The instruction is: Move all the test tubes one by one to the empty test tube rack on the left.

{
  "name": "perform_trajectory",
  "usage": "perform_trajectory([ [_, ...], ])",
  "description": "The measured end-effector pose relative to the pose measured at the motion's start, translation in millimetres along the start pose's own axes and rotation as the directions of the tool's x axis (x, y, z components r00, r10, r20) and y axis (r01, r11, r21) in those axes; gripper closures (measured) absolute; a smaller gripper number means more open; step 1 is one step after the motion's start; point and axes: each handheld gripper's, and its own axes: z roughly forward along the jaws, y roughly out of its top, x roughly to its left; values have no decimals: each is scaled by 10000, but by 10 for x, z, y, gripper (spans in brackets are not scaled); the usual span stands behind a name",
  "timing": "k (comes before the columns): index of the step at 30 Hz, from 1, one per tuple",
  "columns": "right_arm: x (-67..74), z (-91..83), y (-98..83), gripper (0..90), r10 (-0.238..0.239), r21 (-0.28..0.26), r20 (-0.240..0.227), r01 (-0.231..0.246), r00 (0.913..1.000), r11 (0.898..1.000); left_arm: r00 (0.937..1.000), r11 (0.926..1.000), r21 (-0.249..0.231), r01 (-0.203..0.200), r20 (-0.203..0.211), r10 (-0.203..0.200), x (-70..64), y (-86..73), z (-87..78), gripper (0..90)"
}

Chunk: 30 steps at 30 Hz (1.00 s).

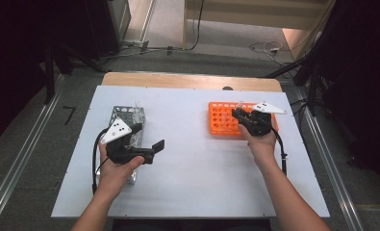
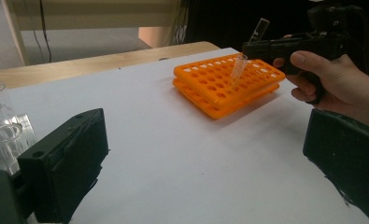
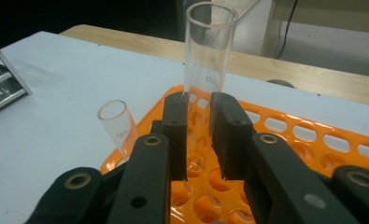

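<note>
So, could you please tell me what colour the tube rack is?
The tube rack is bright orange, clearest in the left gripper view.

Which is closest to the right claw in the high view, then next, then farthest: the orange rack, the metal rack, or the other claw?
1. orange rack: right under the right claw, which is shut on a glass tube.
2. left claw: across the table toward the left, open.
3. metal rack: farthest left, just past the left claw.
</note>
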Motion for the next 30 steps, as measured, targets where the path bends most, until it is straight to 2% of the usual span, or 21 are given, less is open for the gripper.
perform_trajectory([
  [6, 21, -198, 64, 739, -75, -154, -338, 69, 9994, 9999, 10000, 10000, 23, -59, 63, 59, -28, 5, 15, 0],
  [14, 184, -503, 84, 739, -398, -375, -982, 363, 9944, 9986, 9998, 9999, 20, -100, 147, 100, -67, 17, 30, 0],
  [22, 429, -705, 6, 739, -701, -460, -1699, 631, 9830, 9969, 9995, 9999, -6, -148, 264, 148, -108, 29, 46, 0],
  [30, 688, -764, -97, 738, -986, -366, -2371, 926, 9665, 9950, 9989, 9997, 22, -231, 401, 230, -169, 31, 66, 0],
])
